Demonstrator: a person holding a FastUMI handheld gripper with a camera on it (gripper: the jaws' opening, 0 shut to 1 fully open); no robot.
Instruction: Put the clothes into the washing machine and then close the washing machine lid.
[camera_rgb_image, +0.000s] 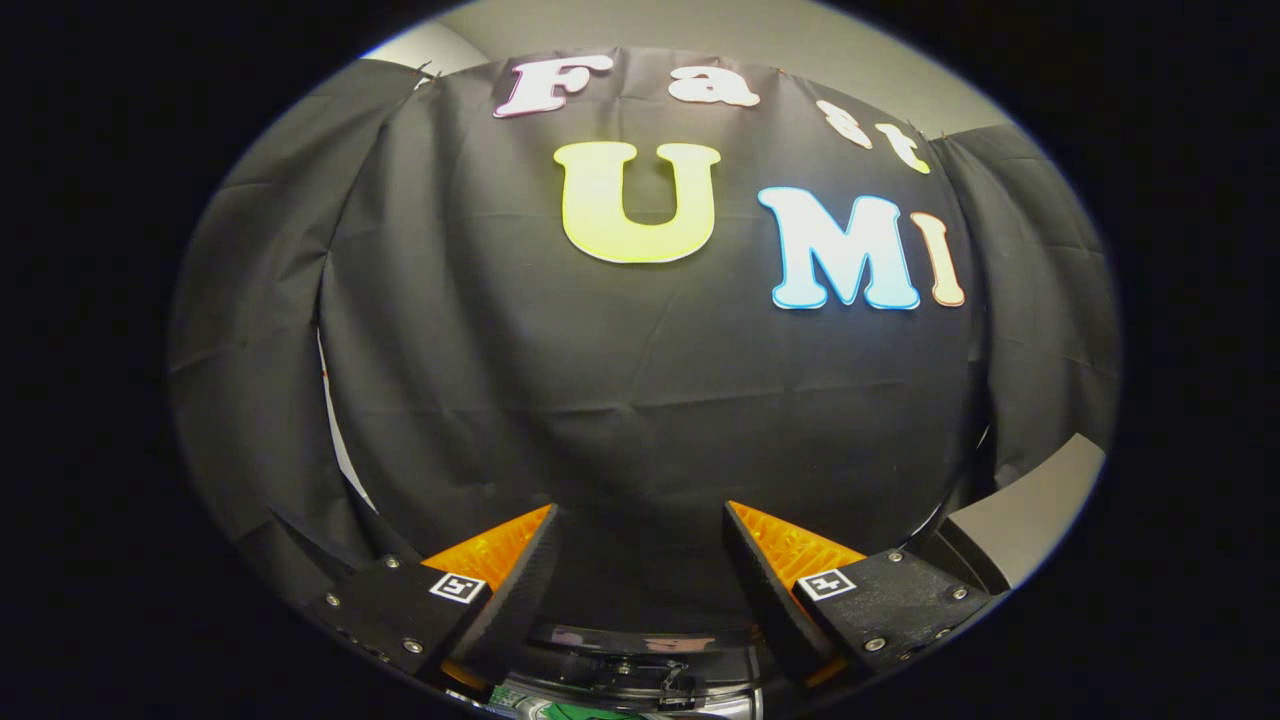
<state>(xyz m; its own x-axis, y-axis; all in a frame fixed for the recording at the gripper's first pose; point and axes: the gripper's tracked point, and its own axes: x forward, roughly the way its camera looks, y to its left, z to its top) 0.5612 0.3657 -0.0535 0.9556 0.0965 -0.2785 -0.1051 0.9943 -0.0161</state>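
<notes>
At the bottom of the frame, the gripper (640, 560) spreads its wedge-shaped fingers (520, 580) apart, grasping nothing, before the wrinkled black cloth wall (640, 400), a smooth grey slanted panel (1030, 510) at lower right.

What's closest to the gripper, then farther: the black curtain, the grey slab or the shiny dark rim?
1. Shiny dark rim, low between the open gripper's fingers.
2. Grey slab, beyond the right finger.
3. Black curtain, straight ahead, behind both.
</notes>
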